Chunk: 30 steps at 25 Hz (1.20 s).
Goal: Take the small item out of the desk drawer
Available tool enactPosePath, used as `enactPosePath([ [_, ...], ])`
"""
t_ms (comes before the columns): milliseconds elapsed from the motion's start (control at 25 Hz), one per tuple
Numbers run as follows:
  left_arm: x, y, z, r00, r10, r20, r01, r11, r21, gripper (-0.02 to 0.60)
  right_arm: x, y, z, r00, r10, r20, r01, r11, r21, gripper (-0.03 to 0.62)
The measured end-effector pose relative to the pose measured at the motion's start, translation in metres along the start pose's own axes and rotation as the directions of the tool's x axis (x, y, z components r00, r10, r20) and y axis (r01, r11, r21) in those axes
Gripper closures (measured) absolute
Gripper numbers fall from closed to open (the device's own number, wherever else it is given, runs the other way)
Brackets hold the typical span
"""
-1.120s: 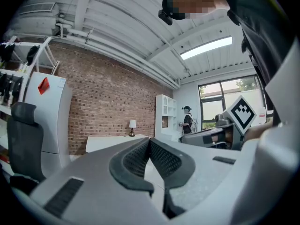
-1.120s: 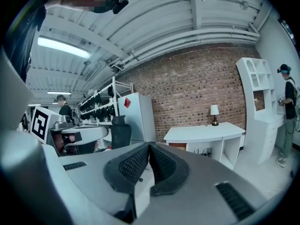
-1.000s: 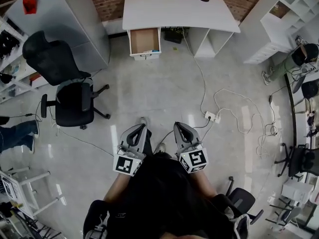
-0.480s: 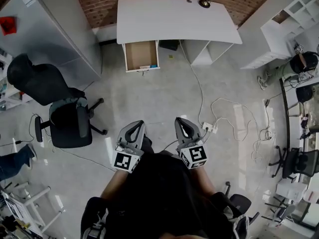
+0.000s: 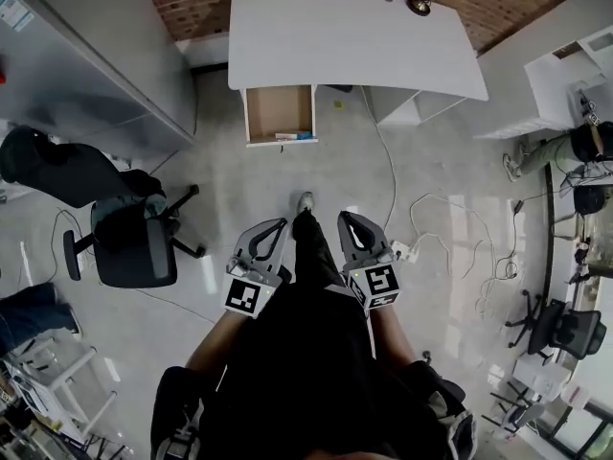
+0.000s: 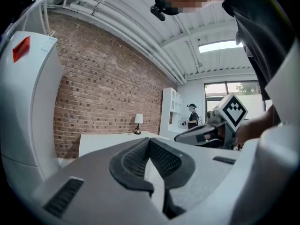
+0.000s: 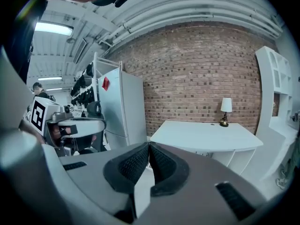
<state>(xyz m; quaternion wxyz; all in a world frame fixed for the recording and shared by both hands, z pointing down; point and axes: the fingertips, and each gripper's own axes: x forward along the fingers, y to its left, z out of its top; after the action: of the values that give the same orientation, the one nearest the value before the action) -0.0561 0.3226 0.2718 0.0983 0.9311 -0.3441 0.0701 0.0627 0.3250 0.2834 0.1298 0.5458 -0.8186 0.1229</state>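
Looking down, head view: a white desk (image 5: pixel 354 27) stands ahead, its drawer (image 5: pixel 278 108) pulled open toward the person.
Item place: a small blue item (image 5: pixel 295 135) lies inside the drawer, against its front wall, right of centre.
Item axis: its long side runs left to right along the drawer front; the ends are too small to tell apart.
Grippers: the left gripper (image 5: pixel 277 224) and right gripper (image 5: pixel 344 217) are side by side above the floor (image 5: pixel 249 180), both aimed at the desk, well apart from the drawer.
Key relation: the item lies ahead, slightly left of the gap between them; the left gripper looks a shade nearer.
Left gripper view: jaws pressed together, nothing between them; desk top and lamp (image 6: pixel 138 119) beyond; drawer not visible.
Right gripper view: jaws pressed together, empty; desk ahead; drawer hidden below the jaws.
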Motion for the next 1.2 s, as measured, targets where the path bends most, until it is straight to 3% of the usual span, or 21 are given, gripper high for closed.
enactPosePath([
  [400,0.138,0.099,0.004,0.991,0.133,-0.034,-0.134,0.991,-0.020,0.572,0.158,-0.101,0.032,0.981,0.194,0.001,-0.194,0.981,0.012,0.568],
  [560,0.175,0.127,0.018,0.983,0.179,-0.037,-0.178,0.984,0.025,0.572,0.205,-0.132,0.040,0.972,0.236,-0.004,-0.236,0.972,0.012,0.568],
  [920,0.221,0.168,-0.023,0.977,0.173,-0.123,-0.175,0.985,-0.005,0.572,0.269,-0.158,-0.030,0.950,0.256,-0.179,-0.257,0.966,0.017,0.568],
  [1200,0.263,0.218,-0.077,0.970,0.147,-0.195,-0.147,0.989,0.012,0.572,0.325,-0.166,-0.110,0.895,0.281,-0.346,-0.295,0.955,0.011,0.566],
])
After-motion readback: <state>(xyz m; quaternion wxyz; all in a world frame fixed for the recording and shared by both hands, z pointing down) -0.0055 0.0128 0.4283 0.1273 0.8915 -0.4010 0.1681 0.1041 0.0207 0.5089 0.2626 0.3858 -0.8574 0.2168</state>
